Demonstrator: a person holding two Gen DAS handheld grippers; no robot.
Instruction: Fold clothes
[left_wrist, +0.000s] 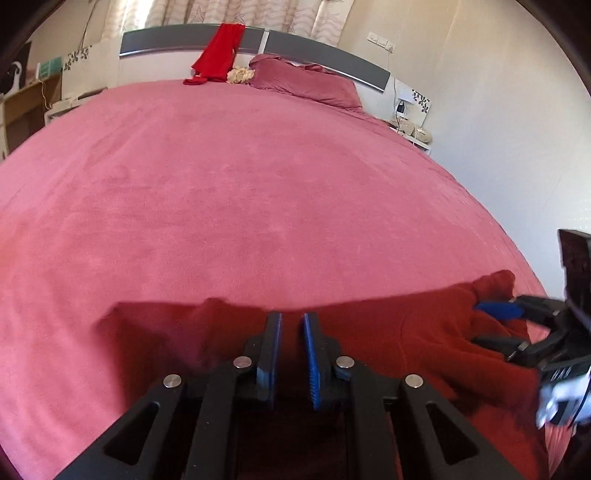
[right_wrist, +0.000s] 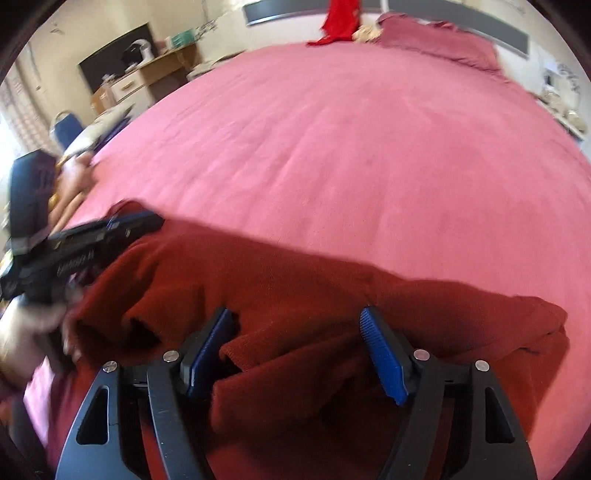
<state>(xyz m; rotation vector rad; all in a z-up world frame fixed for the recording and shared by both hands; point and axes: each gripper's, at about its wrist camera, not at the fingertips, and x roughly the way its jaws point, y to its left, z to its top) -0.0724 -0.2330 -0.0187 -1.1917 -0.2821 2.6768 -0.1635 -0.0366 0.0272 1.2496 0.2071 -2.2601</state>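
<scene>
Dark red garment (right_wrist: 295, 295) rumpled at bed's (left_wrist: 258, 184) 6 o'clock edge, unfolded; left gripper (left_wrist: 292, 321) nearly closed, empty; right gripper (right_wrist: 295, 325) spread wide over it.

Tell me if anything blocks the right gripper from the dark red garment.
Nothing visible does. The right gripper is open with its jaws already around a fold of the dark red garment lying on the pink bed.

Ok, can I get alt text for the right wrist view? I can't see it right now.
The right tool, jaws wide open, sits over a rumpled dark red garment at the near edge of a pink bed. The left tool reaches in at the garment's left end. Far off, a bright red cloth hangs over the headboard beside a pillow.
</scene>
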